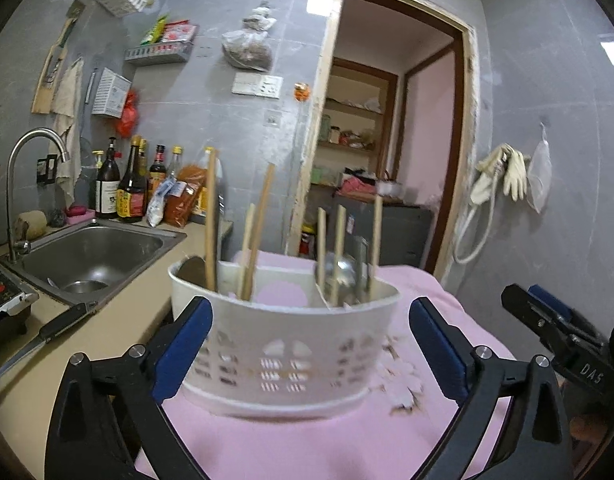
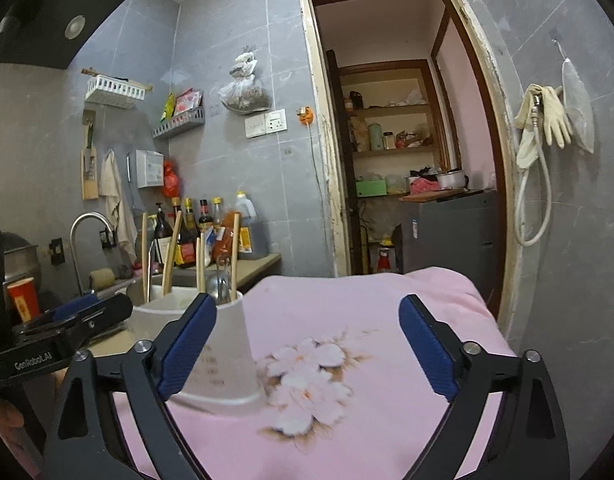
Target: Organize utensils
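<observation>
A white slotted utensil caddy point(image 1: 283, 344) stands on a pink cloth point(image 1: 307, 440). Several wooden chopsticks point(image 1: 211, 224) stand upright in its compartments, and metal spoons point(image 1: 341, 272) sit in the right compartment. My left gripper point(image 1: 311, 344) is open and empty, its blue pads on either side of the caddy, not touching. My right gripper point(image 2: 307, 344) is open and empty over the cloth's flower print point(image 2: 307, 380). The caddy point(image 2: 223, 352) stands just behind its left finger point(image 2: 187, 344). The right gripper also shows at the right edge of the left wrist view point(image 1: 555, 328).
A steel sink point(image 1: 91, 256) with a tap point(image 1: 31, 184) lies to the left. Sauce bottles point(image 1: 131, 184) line the wall behind it. A knife point(image 1: 47, 336) lies on the beige counter. An open doorway point(image 2: 403, 160) is behind the cloth.
</observation>
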The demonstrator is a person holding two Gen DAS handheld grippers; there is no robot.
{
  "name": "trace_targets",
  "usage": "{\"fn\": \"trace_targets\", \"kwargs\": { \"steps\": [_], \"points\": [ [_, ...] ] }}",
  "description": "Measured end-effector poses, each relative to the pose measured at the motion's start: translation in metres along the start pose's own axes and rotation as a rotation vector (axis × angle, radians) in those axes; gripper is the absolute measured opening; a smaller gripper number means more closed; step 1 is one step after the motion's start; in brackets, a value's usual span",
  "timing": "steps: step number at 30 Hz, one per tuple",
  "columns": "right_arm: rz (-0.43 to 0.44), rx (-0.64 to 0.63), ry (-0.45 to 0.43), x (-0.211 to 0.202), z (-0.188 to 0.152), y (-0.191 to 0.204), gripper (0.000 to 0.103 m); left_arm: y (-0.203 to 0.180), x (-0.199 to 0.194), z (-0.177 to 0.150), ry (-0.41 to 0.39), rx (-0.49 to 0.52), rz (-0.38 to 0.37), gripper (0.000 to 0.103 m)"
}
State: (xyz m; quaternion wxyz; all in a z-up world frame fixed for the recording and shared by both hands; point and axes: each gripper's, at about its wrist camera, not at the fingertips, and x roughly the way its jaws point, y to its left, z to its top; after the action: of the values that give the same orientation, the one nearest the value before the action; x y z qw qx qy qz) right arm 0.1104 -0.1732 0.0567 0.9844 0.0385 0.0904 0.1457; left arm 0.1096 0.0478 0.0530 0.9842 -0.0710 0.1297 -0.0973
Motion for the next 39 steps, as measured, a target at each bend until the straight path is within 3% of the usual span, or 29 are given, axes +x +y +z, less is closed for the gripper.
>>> {"fn": "trace_targets", "kwargs": {
  "steps": [4,12,31,39],
  "points": [
    [-0.015,-0.009,0.03,-0.018,-0.005,-0.006,0.103,-0.008,-0.012,-0.011,0.034,0.012,-0.014,0.097],
    [-0.069,0.006,0.083,-0.051,-0.022,-0.015,0.103,-0.024,-0.043,-0.03,0.038,0.038,-0.014,0.097],
    [-0.255,-0.092,-0.03,-0.097,-0.042,0.001,0.103,-0.027,-0.074,-0.057,-0.022,0.015,0.134,0.098],
    [-0.254,-0.111,-0.03,-0.1,-0.044,0.005,0.103,-0.024,-0.083,-0.059,-0.037,0.01,0.153,0.098]
  ]
}}
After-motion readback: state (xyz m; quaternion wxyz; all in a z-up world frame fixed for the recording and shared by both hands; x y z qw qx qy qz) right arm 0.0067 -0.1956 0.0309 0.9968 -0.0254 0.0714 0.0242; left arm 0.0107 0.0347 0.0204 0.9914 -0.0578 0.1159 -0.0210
